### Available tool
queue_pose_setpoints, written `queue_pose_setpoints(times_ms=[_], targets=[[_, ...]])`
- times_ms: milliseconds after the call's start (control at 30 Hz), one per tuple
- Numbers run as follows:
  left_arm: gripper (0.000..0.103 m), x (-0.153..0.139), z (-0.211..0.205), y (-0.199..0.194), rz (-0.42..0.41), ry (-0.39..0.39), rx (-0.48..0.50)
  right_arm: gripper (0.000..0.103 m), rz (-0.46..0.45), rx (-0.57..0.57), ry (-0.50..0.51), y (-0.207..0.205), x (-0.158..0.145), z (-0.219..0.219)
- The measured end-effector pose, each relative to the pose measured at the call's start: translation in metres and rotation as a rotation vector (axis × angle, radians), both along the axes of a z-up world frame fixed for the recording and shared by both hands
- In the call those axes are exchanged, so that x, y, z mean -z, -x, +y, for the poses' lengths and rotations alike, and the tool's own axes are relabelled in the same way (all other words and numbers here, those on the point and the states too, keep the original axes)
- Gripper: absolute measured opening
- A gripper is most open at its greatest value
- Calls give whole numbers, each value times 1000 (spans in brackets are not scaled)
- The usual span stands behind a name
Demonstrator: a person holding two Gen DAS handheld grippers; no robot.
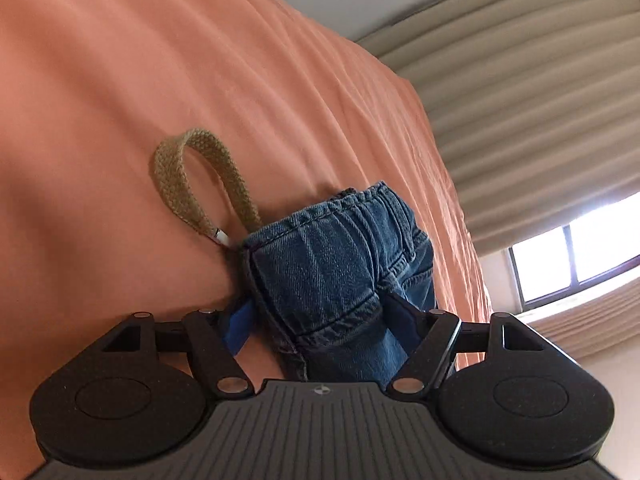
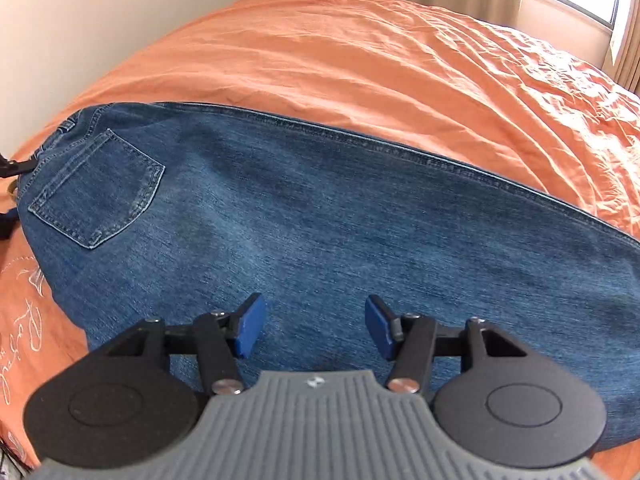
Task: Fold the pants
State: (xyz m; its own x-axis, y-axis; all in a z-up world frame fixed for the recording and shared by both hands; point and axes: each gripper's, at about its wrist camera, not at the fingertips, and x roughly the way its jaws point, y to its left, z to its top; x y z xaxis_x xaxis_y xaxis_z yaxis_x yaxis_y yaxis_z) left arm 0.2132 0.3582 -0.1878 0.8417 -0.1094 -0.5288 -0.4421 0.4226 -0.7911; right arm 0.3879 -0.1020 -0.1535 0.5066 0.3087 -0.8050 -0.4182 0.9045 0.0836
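Note:
Blue denim pants (image 2: 320, 220) lie flat across an orange bedspread (image 2: 360, 60), back pocket (image 2: 96, 188) at the left, legs running right. My right gripper (image 2: 316, 328) is open and empty, low over the middle of the denim. In the left wrist view my left gripper (image 1: 320, 316) is shut on the pants' waistband (image 1: 340, 256), bunched between the blue pads. A khaki woven drawstring (image 1: 192, 176) loops out of the waistband onto the bedspread (image 1: 160, 80). The left gripper's tip shows at the far left of the right wrist view (image 2: 12, 168).
Beige curtains (image 1: 520, 80) and a bright window (image 1: 576, 252) stand beyond the bed. A pale wall (image 2: 100, 20) runs behind the bed. White embroidery (image 2: 24, 320) marks the bedspread near its left edge.

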Motion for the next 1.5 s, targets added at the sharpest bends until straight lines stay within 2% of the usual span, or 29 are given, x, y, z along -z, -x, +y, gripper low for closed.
queue_pose_setpoints(times_ms=[33, 100, 133, 167, 200, 300, 367, 433, 567, 667, 733, 800, 867, 967, 1067, 1133, 1167, 1267, 1400, 1500], targets=[[78, 3, -1, -5, -4, -8, -10, 52, 6, 6, 1, -4, 2, -1], [55, 1, -4, -15, 15, -59, -27, 52, 13, 19, 6, -6, 6, -3], [50, -6, -8, -22, 40, -117, -21, 52, 16, 25, 9, -6, 8, -4], [37, -16, -11, -28, 53, -182, -10, 52, 18, 35, 11, -6, 9, -6], [28, -29, -16, -32, 54, -254, 8, 52, 20, 43, 7, -7, 9, -9], [25, -79, -34, -40, 41, -417, 66, 52, 25, 61, -7, -6, 10, -19], [24, -105, -43, -45, 39, -530, 105, 52, 29, 74, -2, -6, 13, -22], [25, -109, -46, -55, 66, -618, 140, 52, 35, 96, -11, -8, 17, -27], [25, -70, -38, -71, 206, -652, 174, 53, 62, 150, -25, -17, 31, -33], [27, -43, -38, -75, 266, -660, 173, 53, 64, 151, -3, -22, 40, -29], [33, -37, -38, -75, 276, -635, 166, 54, 67, 161, 8, -25, 42, -26], [52, -41, -41, -76, 297, -672, 170, 56, 73, 179, 5, -29, 42, -26], [65, -52, -47, -73, 322, -728, 175, 57, 70, 194, -3, -27, 38, -26], [69, -77, -59, -60, 320, -795, 161, 54, 32, 196, -47, -12, 24, -32], [70, -101, -86, -38, 289, -938, 166, 54, -25, 175, -95, 18, 8, -40], [66, -117, -110, -29, 267, -995, 268, 51, -47, 148, -112, 38, 0, -42], [61, -123, -122, -21, 240, -1011, 334, 45, -57, 128, -119, 49, -3, -43], [60, -137, -170, -1, 142, -1040, 536, 42, -76, 75, -141, 76, -8, -43], [60, -134, -232, 18, 80, -955, 770, 38, -54, -5, -144, 100, 0, -31], [60, -110, -277, 27, 63, -929, 936, 38, -48, -99, -112, 115, 15, -16]])
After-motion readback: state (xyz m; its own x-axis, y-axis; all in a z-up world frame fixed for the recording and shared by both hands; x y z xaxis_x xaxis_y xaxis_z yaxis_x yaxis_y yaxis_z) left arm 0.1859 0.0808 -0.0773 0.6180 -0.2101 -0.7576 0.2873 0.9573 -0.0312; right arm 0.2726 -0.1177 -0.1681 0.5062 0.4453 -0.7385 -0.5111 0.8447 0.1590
